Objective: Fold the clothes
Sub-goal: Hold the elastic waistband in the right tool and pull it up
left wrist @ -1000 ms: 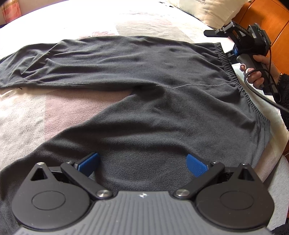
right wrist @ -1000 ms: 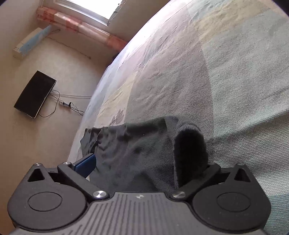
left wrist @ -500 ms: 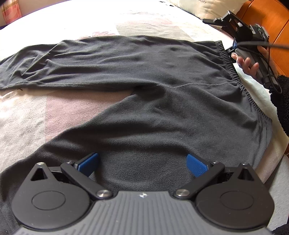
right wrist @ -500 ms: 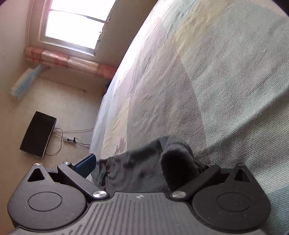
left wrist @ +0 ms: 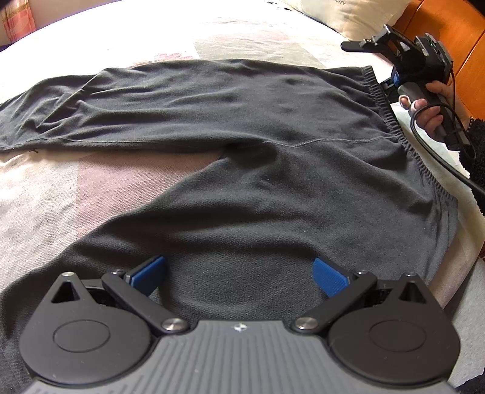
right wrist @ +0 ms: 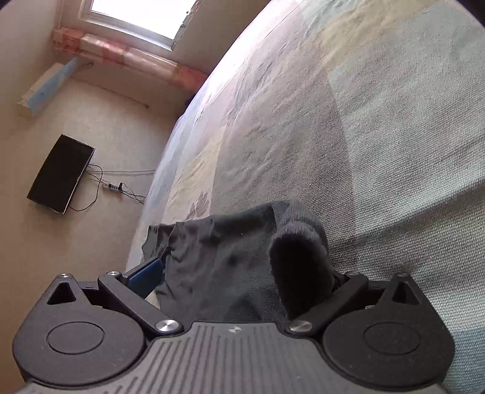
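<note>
Dark grey sweatpants (left wrist: 242,145) lie spread flat on the bed, legs running left, elastic waistband (left wrist: 391,121) at the right. My left gripper (left wrist: 239,272) is open, jaws wide, hovering just over the near leg. My right gripper (left wrist: 394,81) shows in the left wrist view at the far corner of the waistband, held by a hand. In the right wrist view the right gripper (right wrist: 239,272) has its jaws wide apart, with the waistband corner (right wrist: 297,257) bunched between them and covering the right finger.
The bedspread (left wrist: 75,197) has pale patches of pink and beige. A pillow (left wrist: 348,12) and a wooden headboard (left wrist: 448,36) are at the far right. Past the bed edge lie bare floor, a black monitor (right wrist: 60,175) and a power strip.
The right gripper tilted up and then back down at the waistband corner, with the fabric staying between its jaws. The left gripper and the pants have not moved.
</note>
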The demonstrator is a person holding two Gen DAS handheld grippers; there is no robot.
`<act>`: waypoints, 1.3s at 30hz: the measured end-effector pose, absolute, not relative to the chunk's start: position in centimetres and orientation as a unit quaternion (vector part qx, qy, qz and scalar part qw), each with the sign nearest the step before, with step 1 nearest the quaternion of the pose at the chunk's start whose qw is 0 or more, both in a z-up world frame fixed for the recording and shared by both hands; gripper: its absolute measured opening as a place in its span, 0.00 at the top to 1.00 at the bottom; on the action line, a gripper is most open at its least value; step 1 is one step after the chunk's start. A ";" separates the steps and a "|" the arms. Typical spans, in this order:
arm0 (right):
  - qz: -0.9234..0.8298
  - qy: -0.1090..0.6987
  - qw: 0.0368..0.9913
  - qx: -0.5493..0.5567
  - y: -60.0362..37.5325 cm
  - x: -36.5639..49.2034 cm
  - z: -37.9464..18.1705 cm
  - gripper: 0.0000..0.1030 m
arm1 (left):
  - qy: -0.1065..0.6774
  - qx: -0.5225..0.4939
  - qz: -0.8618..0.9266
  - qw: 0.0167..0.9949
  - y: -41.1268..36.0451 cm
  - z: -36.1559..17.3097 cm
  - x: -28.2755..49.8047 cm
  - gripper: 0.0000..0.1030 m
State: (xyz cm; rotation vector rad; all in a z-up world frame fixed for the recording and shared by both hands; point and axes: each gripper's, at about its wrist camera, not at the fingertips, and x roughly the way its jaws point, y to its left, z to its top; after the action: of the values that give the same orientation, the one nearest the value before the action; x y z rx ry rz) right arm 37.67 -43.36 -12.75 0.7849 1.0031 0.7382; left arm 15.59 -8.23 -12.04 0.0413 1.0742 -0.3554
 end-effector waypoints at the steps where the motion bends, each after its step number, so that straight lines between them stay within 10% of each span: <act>1: 0.340 0.463 0.739 0.352 -43.5 37.6 -12.7 0.08 | 0.509 0.017 -0.169 0.844 -8.1 -12.0 15.6 0.01; 9: 0.359 0.461 0.747 0.317 -44.8 35.9 -13.0 0.22 | 0.507 0.018 -0.169 0.845 -8.0 -12.2 15.7 0.01; 11: 0.346 0.462 0.751 0.320 -45.2 36.1 -13.3 0.35 | 0.507 0.018 -0.167 0.845 -8.0 -12.2 15.8 0.01; 14: 0.311 0.475 0.744 0.351 -46.8 36.3 -14.9 0.93 | 0.508 0.012 -0.167 0.845 -7.8 -12.1 15.9 0.01; 18: 0.301 0.469 0.747 0.363 -47.1 36.0 -15.5 0.93 | 0.509 0.017 -0.163 0.845 -7.8 -12.1 16.0 0.01; 23: 0.320 0.458 0.749 0.355 -46.0 36.2 -14.6 0.59 | 0.509 0.028 -0.160 0.845 -8.1 -12.2 16.1 0.01; 26: 0.316 0.456 0.752 0.356 -45.5 36.7 -14.6 0.60 | 0.509 0.028 -0.160 0.846 -8.1 -12.2 16.1 0.01; 30: 0.287 0.463 0.761 0.352 -45.6 36.9 -15.5 0.97 | 0.507 0.027 -0.162 0.846 -8.0 -12.2 16.2 0.01; 39: 0.265 0.447 0.814 0.259 -43.2 35.3 -12.5 0.94 | 0.506 0.016 -0.169 0.846 -7.5 -12.1 16.3 0.01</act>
State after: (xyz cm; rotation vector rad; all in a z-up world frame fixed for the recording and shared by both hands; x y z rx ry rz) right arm 35.28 -43.23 -12.53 0.5533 0.9532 0.5645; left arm 16.30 -7.54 -12.09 0.0347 1.0668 -0.3569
